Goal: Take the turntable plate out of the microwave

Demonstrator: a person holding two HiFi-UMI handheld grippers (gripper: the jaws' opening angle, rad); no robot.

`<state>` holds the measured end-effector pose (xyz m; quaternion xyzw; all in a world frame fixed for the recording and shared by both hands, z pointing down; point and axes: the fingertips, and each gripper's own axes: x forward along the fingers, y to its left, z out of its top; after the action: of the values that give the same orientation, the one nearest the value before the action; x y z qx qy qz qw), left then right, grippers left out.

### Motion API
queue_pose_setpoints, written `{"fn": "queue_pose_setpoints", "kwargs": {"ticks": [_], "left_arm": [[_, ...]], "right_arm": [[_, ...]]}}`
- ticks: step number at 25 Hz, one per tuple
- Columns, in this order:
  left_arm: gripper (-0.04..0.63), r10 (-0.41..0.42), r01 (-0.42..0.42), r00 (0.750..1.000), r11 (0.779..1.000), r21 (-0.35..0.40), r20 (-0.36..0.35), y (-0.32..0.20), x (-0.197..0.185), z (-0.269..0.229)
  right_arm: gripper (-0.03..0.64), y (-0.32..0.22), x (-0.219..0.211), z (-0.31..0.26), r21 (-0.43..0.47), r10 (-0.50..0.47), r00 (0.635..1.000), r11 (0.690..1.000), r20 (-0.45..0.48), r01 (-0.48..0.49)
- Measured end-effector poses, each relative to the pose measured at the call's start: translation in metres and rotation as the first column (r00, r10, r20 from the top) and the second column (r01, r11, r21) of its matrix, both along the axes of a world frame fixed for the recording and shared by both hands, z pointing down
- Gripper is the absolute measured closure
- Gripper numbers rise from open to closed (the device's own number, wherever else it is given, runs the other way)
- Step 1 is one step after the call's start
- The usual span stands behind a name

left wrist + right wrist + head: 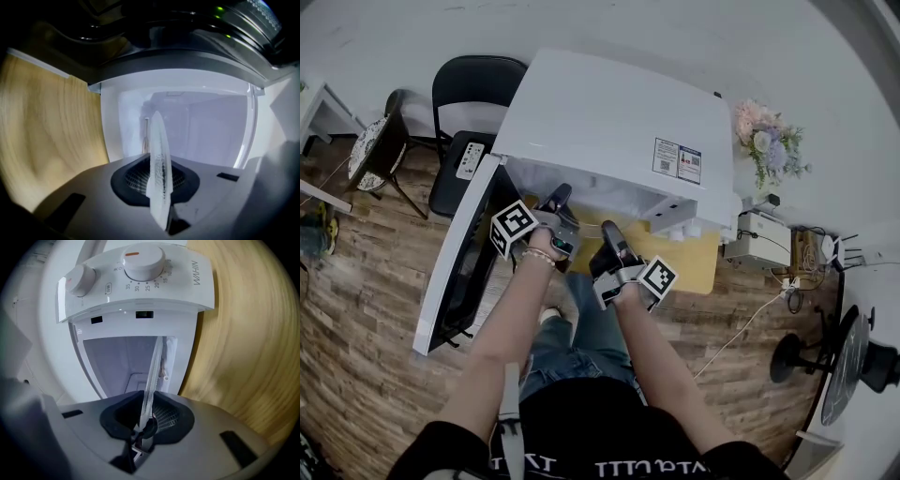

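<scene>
So the left tongs [555, 208] and right tongs [612, 246] are both clamped on the glass turntable plate [158, 159] rim. It pokes into the open microwave [609, 122].

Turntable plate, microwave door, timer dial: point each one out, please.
turntable plate [159, 173], left gripper view, its edge-on rim
microwave door [473, 272], head view, its dark inner face
timer dial [144, 261], right gripper view, front of the knob

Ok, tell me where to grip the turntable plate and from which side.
Take its thin rim, one claw on each side, coming in level through the open front of the microwave. The turntable plate is a flat glass disc, so only its edge fits between jaws; the left claw and right claw pinch it that way now.
</scene>
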<state>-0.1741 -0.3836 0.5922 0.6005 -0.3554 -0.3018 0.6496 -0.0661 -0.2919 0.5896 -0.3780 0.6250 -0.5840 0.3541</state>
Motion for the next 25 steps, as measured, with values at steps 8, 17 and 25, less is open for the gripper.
{"fn": "queue_pose_setpoints", "kwargs": {"ticks": [8,17,25], "left_arm": [[0.557,-0.006,0.010,0.999,0.997,0.083,-0.050,0.013,-0.002,-0.019],[0.557,0.004,0.009,0.993,0.994,0.110,-0.114,0.044,-0.012,-0.030],[0.557,0.044,-0.027,0.989,0.993,0.119,-0.144,0.074,-0.018,-0.034]], "right_arm": [[0.545,0.010,-0.005,0.005,-0.026,-0.047,0.996,0.999,-0.074,0.045],[0.543,0.014,-0.005,-0.009,0.013,-0.035,0.992,0.999,-0.124,0.037],[0.545,0.016,0.003,-0.019,0.037,-0.004,0.987,0.999,-0.158,0.010]]}}
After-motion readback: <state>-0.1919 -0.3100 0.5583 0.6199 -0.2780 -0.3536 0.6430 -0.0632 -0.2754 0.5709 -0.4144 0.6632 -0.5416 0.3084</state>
